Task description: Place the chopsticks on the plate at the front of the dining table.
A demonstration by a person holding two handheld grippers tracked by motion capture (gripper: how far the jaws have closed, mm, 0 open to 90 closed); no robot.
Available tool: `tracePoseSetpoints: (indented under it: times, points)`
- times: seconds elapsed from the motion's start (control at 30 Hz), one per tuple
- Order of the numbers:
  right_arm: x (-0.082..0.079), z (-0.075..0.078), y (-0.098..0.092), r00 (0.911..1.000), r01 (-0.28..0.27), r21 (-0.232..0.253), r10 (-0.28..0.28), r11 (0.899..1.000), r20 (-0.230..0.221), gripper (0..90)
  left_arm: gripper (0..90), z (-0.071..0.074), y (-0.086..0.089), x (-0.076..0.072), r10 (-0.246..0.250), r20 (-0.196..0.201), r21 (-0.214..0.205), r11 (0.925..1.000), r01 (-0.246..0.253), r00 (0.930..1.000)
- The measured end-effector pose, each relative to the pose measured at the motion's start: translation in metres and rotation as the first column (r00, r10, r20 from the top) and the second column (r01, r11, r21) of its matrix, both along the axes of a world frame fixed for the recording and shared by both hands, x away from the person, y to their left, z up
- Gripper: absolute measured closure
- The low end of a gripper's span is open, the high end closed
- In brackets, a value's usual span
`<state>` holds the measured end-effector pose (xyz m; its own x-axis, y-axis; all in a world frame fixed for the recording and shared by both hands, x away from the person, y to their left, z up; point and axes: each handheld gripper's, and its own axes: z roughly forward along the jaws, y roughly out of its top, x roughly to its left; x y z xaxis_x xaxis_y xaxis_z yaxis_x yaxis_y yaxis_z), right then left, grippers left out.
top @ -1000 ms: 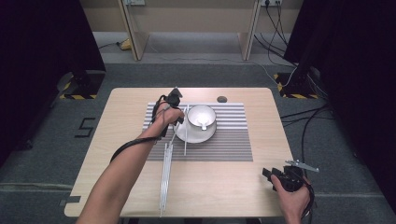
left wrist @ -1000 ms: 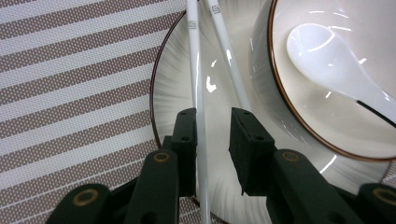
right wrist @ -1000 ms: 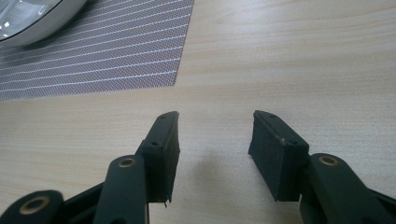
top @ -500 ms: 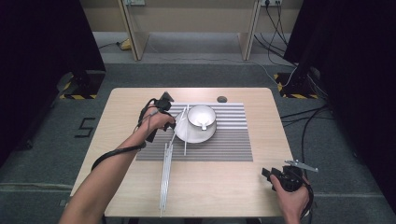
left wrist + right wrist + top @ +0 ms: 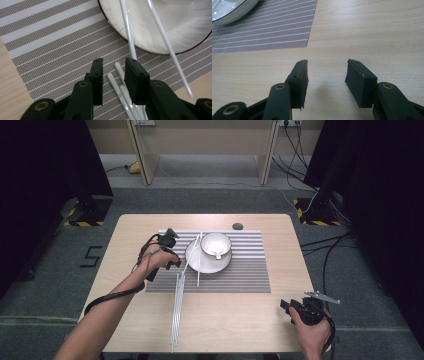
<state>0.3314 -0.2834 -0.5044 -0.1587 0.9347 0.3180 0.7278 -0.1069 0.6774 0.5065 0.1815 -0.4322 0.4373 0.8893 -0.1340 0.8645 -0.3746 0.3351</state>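
Note:
A white cup (image 5: 216, 244) stands on a white saucer (image 5: 220, 266) on a striped placemat (image 5: 240, 270). Two thin white sticks (image 5: 199, 265) lean across the saucer's left side. Several more sticks (image 5: 176, 310) lie together from the mat to the table's front edge. My left gripper (image 5: 172, 262) hovers over the mat left of the saucer. In the left gripper view its jaws have just been opening; the gripper (image 5: 113, 62) is open, with loose stick ends (image 5: 119, 71) lying beneath the gap, untouched. My right gripper (image 5: 286, 305) (image 5: 327, 62) rests open over bare wood at the front right.
A small dark round disc (image 5: 237, 226) sits near the table's far edge. The wooden table (image 5: 250, 320) ends just behind the right hand. Cables run on the floor to the right. The placemat's corner (image 5: 262, 32) and the saucer's rim (image 5: 227, 12) lie ahead of the right gripper.
The left hand has moved left and slightly toward the person, away from the cup, and its jaws have spread a little. The right hand has stayed put.

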Motion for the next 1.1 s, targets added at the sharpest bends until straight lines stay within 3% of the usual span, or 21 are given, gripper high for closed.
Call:
tracePoseSetpoints:
  times: [0.13, 0.53, 1.1]
  points:
    - [0.000, 0.000, 0.000, 1.0000, 0.004, 0.003, -0.004, 1.000, 0.001, 52.2, 68.4, -0.007, 0.001, -0.007, -0.025, -0.029, 0.012, 0.9996, 0.026, 0.9993]
    - [-0.001, 0.001, 0.000, 1.0000, 0.008, -0.004, -0.008, 1.000, 0.005, 52.4, 68.1, -0.014, 0.000, -0.018, -0.072, -0.040, 0.046, 0.9962, 0.074, 0.9966]
    - [-0.001, 0.001, -0.002, 0.9999, 0.013, 0.003, -0.013, 1.000, 0.009, 52.4, 68.9, -0.027, -0.009, -0.020, -0.071, -0.084, 0.018, 0.9972, 0.073, 0.9939]
